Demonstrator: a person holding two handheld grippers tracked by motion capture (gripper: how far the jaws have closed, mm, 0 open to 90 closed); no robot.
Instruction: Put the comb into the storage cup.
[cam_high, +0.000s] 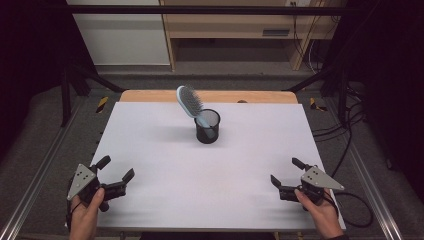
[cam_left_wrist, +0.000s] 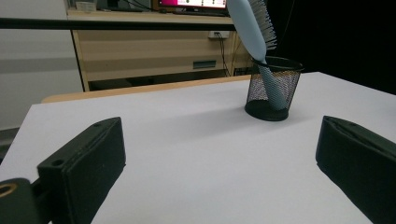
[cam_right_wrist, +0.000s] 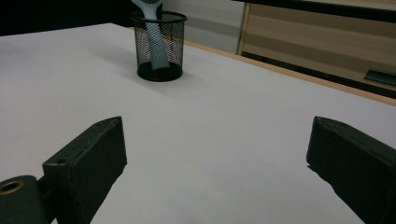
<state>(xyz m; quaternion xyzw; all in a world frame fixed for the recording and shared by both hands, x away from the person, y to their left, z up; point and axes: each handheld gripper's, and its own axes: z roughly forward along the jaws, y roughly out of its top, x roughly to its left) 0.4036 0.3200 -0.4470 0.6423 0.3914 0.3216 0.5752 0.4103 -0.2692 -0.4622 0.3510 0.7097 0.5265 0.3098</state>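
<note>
With both grippers, left (cam_high: 116, 176) and right (cam_high: 286, 175), spread empty well short of the cup (cam_high: 207, 126), a careless pull on the leaning hairbrush (cam_high: 190, 101) could tip it.

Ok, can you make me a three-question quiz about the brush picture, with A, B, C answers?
1. Where is the hairbrush?
A. flat on the table
B. standing in the mesh cup
C. in a gripper

2. What colour is the mesh cup?
A. black
B. red
C. yellow

3. How are the left gripper and right gripper?
A. both shut
B. one holds the hairbrush
C. both open, holding nothing

Answers:
1 B, its handle sits inside the cup and its head leans out above the rim.
2 A, the wire mesh is black.
3 C, the fingers stand wide apart over the bare white table.
</note>
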